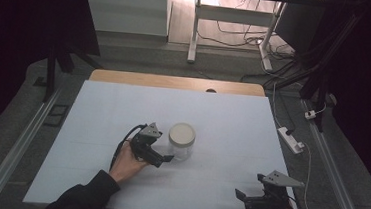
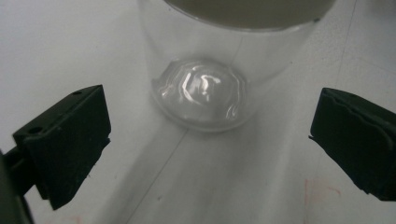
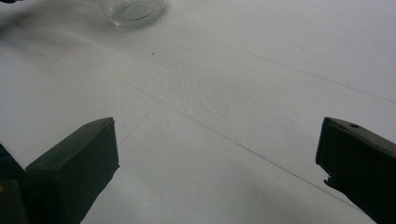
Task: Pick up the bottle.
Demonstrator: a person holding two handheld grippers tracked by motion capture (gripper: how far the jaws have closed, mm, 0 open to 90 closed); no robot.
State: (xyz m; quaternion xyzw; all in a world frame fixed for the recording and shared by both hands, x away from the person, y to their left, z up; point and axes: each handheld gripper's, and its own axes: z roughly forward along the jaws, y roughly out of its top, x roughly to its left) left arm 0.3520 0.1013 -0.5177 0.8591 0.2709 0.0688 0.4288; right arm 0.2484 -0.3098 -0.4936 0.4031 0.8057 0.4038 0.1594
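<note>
A clear glass jar (image 1: 181, 141) with a white lid stands upright near the middle of the white table (image 1: 97, 112). My left gripper (image 1: 162, 153) is just left of it, open, jaws pointing at the jar. In the left gripper view the jar (image 2: 205, 93) fills the top, its thick glass base resting on the table between and beyond the two wide-apart jaws, neither touching it. My right gripper (image 1: 247, 192) rests open near the table's front right edge, nothing between its jaws. The jar's base (image 3: 135, 10) sits far off at the top of the right gripper view.
The white sheet covers most of a wooden table (image 1: 175, 81) whose bare strip shows at the back. A white power strip (image 1: 291, 139) and cables lie on the floor to the right. Desk legs (image 1: 194, 30) stand behind.
</note>
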